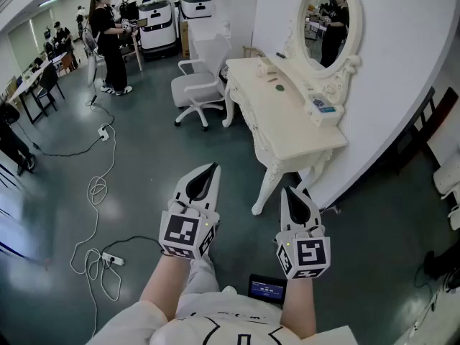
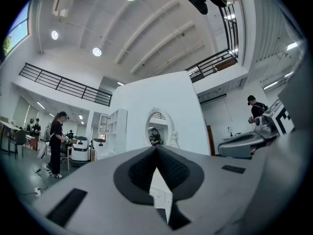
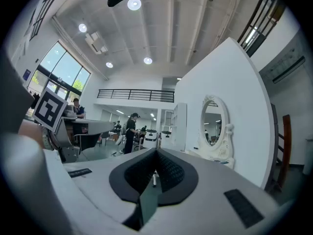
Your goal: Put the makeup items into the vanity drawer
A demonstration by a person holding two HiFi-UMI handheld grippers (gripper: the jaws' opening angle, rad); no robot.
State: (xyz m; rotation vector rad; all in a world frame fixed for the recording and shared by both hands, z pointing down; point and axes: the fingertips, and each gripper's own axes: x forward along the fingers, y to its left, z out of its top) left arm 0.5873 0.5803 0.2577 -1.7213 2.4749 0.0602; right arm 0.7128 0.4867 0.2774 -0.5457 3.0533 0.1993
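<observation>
Head view: makeup items point(image 1: 274, 76) are on the far half of the white vanity tabletop point(image 1: 291, 131), toward 12 o'clock from its near edge. I can make out a dark round compact point(image 1: 280, 88), small pale pieces point(image 1: 266, 66) beyond it (too small to identify) and a blue-and-white box point(image 1: 323, 107) at the 3 o'clock side, against the base of the oval mirror point(image 1: 327, 20). No drawer front or pull is visible from this angle.

Both claws are well short of the vanity, at roughly its 7 o'clock, over the floor.
- Left claw point(image 1: 213, 167): jaws together, nothing between them.
- Right claw point(image 1: 288, 190): also together and empty.

Task not started, nothing moved yet by the look of it.

Handling, my read:
- All items are probably light, rigid plastic.
- The compact is flat and likely slick, so pinch it across its diameter at the rim, not on the lid face.
- Take the box across its narrow sides.
- The small pieces could roll or skid if nudged, so come down square on them.

Also around:
- Office chair point(image 1: 198, 88) at 10 o'clock of the vanity.
- Cable point(image 1: 97, 192) and power strip point(image 1: 113, 259) on the floor at 8 to 9 o'clock of the left claw.
- Standing person point(image 1: 108, 38) well apart at 11 o'clock.
</observation>
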